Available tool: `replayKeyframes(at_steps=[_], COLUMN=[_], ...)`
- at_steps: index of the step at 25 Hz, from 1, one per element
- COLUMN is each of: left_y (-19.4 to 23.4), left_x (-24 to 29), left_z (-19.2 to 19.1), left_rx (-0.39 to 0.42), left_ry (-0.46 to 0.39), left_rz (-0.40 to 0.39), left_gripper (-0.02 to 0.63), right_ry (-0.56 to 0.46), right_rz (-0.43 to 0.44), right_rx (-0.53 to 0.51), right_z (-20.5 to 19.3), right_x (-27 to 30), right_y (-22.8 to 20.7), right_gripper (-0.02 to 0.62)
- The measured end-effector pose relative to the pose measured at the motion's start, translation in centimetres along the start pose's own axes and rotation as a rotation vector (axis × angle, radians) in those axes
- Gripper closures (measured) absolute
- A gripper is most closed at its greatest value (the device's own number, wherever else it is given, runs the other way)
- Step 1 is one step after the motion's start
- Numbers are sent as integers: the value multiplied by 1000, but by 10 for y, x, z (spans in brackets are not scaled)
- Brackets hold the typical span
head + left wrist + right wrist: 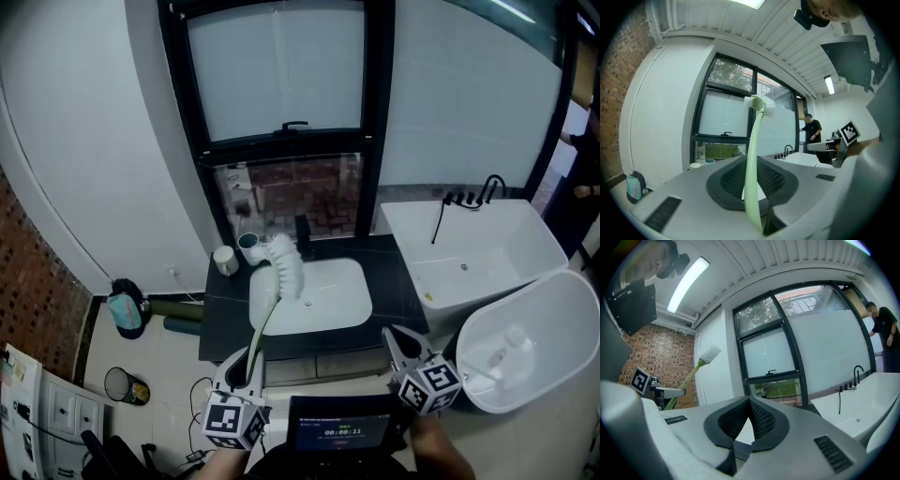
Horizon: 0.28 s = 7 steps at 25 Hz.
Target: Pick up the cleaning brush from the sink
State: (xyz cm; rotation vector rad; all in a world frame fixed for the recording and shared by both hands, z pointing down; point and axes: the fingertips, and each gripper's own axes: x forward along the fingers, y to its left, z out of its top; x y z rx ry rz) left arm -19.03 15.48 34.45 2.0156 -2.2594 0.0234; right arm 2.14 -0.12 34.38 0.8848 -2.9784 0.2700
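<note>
The cleaning brush has a pale green handle and white bristles. Its head hangs above the white sink. My left gripper is shut on the lower end of the handle, near the counter's front edge. In the left gripper view the handle rises from between the dark pads to the bristle head. My right gripper is to the right of the sink, shut with nothing in it; its pads meet at the tip. The right gripper view shows the brush tilted at the left.
The sink sits in a dark counter below a black-framed window, with a black faucet and two cups behind it. A white bathtub and a round white tub stand at the right. A person stands at the far right.
</note>
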Motion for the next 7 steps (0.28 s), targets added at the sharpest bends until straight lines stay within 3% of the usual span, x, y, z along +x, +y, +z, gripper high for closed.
replayKeyframes(at_steps=[7], left_y=[5], left_x=[2], left_z=[2], left_rx=[4], left_ry=[-12], left_rz=[11], left_gripper=[541], right_ry=[-8], right_rz=[-4], right_rx=[-3], right_z=[0], right_x=[3], right_y=[0], right_gripper=[600])
